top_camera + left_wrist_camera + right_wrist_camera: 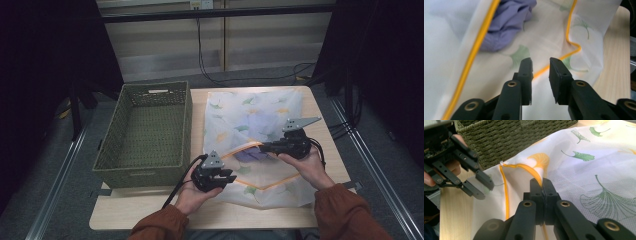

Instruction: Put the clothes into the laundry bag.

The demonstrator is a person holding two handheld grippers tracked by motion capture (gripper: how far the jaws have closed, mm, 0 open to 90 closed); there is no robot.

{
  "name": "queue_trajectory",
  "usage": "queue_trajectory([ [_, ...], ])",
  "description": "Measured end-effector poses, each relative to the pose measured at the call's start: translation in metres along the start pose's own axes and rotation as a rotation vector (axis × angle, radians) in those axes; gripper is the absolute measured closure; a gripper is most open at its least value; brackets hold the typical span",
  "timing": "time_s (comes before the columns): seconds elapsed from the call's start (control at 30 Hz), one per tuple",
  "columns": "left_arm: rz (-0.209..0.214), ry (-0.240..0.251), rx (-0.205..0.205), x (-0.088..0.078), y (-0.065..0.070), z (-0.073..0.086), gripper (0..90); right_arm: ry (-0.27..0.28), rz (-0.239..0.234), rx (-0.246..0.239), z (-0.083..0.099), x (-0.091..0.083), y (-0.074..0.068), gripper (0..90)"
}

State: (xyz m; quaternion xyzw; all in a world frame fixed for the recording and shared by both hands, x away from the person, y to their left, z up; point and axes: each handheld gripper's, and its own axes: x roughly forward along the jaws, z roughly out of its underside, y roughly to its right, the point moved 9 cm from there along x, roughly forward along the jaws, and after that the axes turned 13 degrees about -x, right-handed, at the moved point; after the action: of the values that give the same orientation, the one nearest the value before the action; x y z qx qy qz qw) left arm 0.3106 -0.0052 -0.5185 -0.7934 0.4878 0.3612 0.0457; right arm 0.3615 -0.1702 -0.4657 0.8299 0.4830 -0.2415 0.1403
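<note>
A white mesh bag (255, 110) printed with ginkgo leaves lies flat on the wooden table (150, 207). Its opening has an orange edge (476, 47), and a purple garment (506, 22) sits inside the bag. My right gripper (543, 182) is shut on the upper orange edge and holds it lifted, so the opening gapes; in the high view it (263, 146) sits over the bag's middle. My left gripper (541, 61) stands open just above the lower orange edge with nothing pinched; it also appears in the right gripper view (484, 187) and at the bag's left edge (229, 176).
An olive woven basket (155, 86) stands left of the bag, close to my left hand. Bare table runs along the near edge and past the bag's right side (616, 62). Cables and dark stands lie beyond the table.
</note>
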Motion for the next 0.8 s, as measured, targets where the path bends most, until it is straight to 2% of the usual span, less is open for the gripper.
queue_trajectory([
  [0.07,-0.019,-0.037,0.006,0.000,-0.002,0.011,77.8,0.004,0.002,-0.003,-0.002,-0.002,0.001,89.7],
  [0.13,0.002,-0.059,0.009,0.001,0.000,0.021,78.0,0.015,0.004,0.005,-0.004,-0.004,0.002,89.7],
  [0.2,-0.001,-0.088,0.023,0.002,0.001,0.030,77.9,0.017,0.006,0.001,-0.005,-0.004,0.003,89.8],
  [0.27,0.021,-0.107,0.026,0.006,0.001,0.036,77.9,0.015,0.004,-0.005,-0.005,-0.003,0.002,89.8],
  [0.33,0.014,-0.121,0.035,0.008,0.001,0.037,77.9,0.014,0.002,-0.005,-0.005,-0.003,0.002,89.8],
  [0.37,0.024,-0.135,0.039,0.012,0.003,0.040,77.9,0.008,0.001,-0.012,-0.005,-0.002,0.002,89.7],
  [0.4,0.010,-0.167,0.079,0.015,0.002,0.043,77.9,0.007,-0.002,-0.012,-0.005,-0.002,0.000,89.8],
  [0.43,0.016,-0.143,0.051,0.019,0.005,0.043,77.9,0.007,-0.004,-0.015,-0.005,-0.002,0.000,89.7],
  [0.47,0.016,-0.167,0.070,0.018,0.002,0.043,77.7,0.003,-0.004,-0.019,-0.005,-0.002,-0.001,89.7],
  [0.5,0.018,-0.159,0.045,0.019,0.003,0.043,77.0,0.003,-0.004,-0.024,-0.005,-0.002,-0.003,89.7],
  [0.63,0.015,-0.153,0.032,0.020,0.003,0.042,77.1,-0.005,-0.015,-0.040,-0.005,-0.002,-0.012,89.7],
  [0.7,0.015,-0.131,0.028,0.022,0.004,0.041,77.1,-0.014,-0.023,-0.047,-0.004,-0.001,-0.016,89.7],
  [0.8,-0.001,-0.134,0.033,0.021,0.005,0.042,77.1,-0.025,-0.041,-0.062,-0.001,0.001,-0.024,89.6],
])
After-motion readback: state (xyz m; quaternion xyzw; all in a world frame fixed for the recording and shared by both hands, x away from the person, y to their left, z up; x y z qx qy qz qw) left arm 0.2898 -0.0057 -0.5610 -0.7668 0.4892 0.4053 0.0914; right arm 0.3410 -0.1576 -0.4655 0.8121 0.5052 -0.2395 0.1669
